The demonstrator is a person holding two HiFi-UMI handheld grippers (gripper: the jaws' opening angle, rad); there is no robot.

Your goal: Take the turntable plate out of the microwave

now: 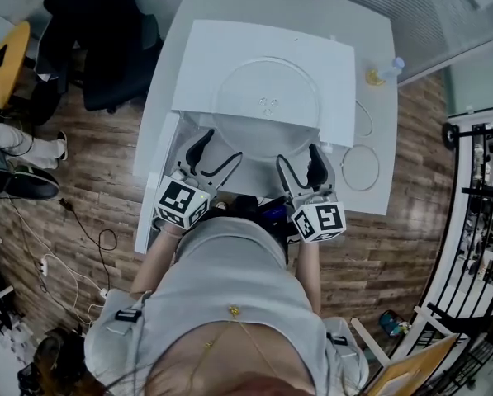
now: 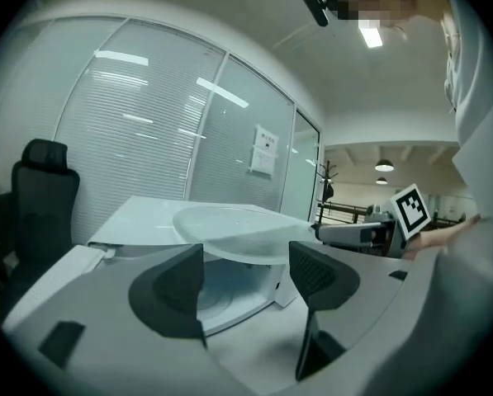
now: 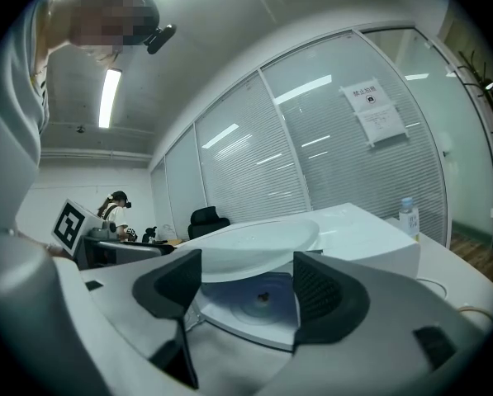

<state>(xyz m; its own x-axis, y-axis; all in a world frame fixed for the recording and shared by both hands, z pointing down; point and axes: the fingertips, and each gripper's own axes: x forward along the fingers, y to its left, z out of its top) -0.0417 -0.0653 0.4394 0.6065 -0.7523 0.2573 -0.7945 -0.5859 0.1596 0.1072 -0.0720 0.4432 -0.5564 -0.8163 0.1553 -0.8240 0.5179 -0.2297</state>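
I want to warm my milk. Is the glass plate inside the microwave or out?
Out. The glass plate lies on top of the microwave, overhanging its open front; the cavity below holds no plate.

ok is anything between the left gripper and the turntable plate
Nothing visible. The left gripper, jaws open and empty, faces the glass turntable plate, which lies at the top front edge of the microwave, with only clear space between them.
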